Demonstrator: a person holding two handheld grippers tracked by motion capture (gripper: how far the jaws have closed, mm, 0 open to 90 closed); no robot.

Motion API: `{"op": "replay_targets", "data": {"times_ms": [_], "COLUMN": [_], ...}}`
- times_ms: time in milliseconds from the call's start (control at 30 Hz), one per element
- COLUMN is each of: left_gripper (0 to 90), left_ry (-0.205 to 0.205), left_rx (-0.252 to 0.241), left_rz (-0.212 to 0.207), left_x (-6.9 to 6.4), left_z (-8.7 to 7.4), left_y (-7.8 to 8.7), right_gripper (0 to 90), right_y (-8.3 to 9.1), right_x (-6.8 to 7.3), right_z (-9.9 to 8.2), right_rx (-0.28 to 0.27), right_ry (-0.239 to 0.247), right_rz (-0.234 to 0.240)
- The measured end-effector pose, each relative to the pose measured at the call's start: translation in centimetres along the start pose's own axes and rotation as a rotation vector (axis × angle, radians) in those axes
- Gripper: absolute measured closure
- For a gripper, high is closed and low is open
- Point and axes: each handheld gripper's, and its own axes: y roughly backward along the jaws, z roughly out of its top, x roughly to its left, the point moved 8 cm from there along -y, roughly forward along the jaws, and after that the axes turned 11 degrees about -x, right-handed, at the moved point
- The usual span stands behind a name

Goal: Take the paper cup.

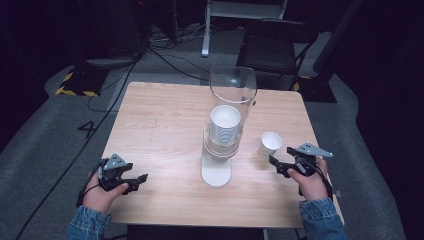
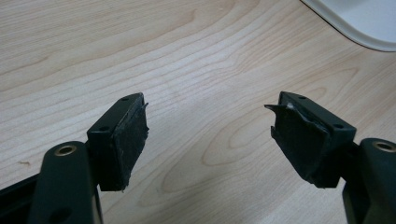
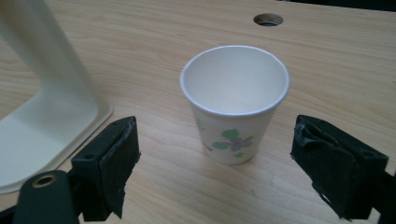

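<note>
A single paper cup (image 1: pixel 270 143) stands upright on the wooden tabletop (image 1: pixel 160 130), toward its right side, just beside the white base of the cup dispenser (image 1: pixel 216 172) that occupies the middle. In the right gripper view the cup (image 3: pixel 235 102) is white with a small green and purple flower print low on its wall, its mouth open upward, and it sits a little ahead of the right tongs (image 3: pixel 229 172), centred in the gap between their two black pads without touching either. Those tongs are spread wide and grasp nothing. In the high view the right tongs (image 1: pixel 276 165) lie low over the tabletop, near the cup and pointing toward it, held by the person's right hand (image 1: pixel 312 182) with a denim cuff behind it.

The dispenser carries a clear tube (image 1: pixel 232 92) above a stack of white cups (image 1: pixel 225 125) (the stack sits inside the clear holder). Its cream foot (image 3: pixel 42 135) shows at the left of the right gripper view.

The left tongs (image 1: pixel 141 179) rest at the near left of the tabletop, well apart from the cup, in the person's left hand (image 1: pixel 100 192). They too are released: in the left gripper view the left tongs (image 2: pixel 210 126) stand wide apart over bare wood.
</note>
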Motion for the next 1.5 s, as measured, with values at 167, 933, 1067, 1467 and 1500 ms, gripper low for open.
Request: {"op": "replay_targets", "data": {"times_ms": [167, 933, 1067, 1467, 1500], "left_gripper": [26.5, 26.5, 26.4, 25.3, 25.1], "left_ry": [-0.010, -0.038, -0.040, -0.043, -0.041], "left_rx": [0.007, 0.061, 0.068, 0.066, 0.065], "left_rz": [-0.016, -0.065, -0.070, -0.062, -0.063], "left_x": [-0.3, -1.4, -1.5, -1.3, -1.3], "left_z": [0.0, -0.6, -0.7, -1.0, -1.0], "left_y": [0.0, -0.6, -0.6, -0.6, -0.7], "right_gripper": [29.4, 18.3, 17.8, 16.0, 16.0], "right_y": [0.9, -1.5, -1.9, -3.1, -3.1], "right_x": [3.0, 8.6, 8.9, 9.5, 9.5], "right_z": [0.6, -4.6, -5.1, -5.9, -5.9], "right_rx": [-0.030, 0.175, 0.170, 0.156, 0.155], "right_ry": [0.028, 0.094, 0.148, 0.195, 0.197], "right_rz": [0.121, 0.292, 0.303, 0.319, 0.317]}}
